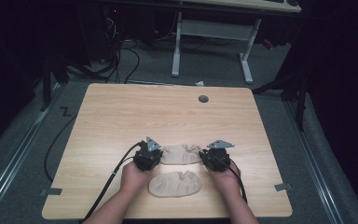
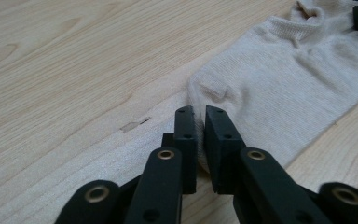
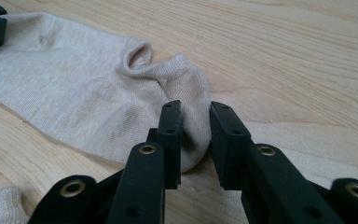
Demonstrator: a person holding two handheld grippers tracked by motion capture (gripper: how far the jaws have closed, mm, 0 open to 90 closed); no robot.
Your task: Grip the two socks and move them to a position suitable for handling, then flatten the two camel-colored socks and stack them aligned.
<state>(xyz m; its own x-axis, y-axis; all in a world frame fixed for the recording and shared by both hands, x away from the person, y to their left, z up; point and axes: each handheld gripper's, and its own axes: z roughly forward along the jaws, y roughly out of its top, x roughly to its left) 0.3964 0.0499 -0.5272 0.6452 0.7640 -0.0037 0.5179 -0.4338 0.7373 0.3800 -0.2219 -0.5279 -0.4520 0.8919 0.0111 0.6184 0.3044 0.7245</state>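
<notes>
Gripping opposite ends of one flat beige knit ankle sock (image 1: 181,153), the left gripper (image 2: 199,122) pinches its toe edge between nearly closed jaws, and the right gripper (image 3: 195,122) clamps the heel bulge between wider jaws. From above, a second matching beige sock (image 1: 175,184) lies nearer, between the hands, on the light wooden table (image 1: 121,112); both jaw pairs are hidden there.

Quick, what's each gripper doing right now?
Left gripper: shut on the far sock, pinching one end.
Right gripper: shut on the far sock's other end.
</notes>
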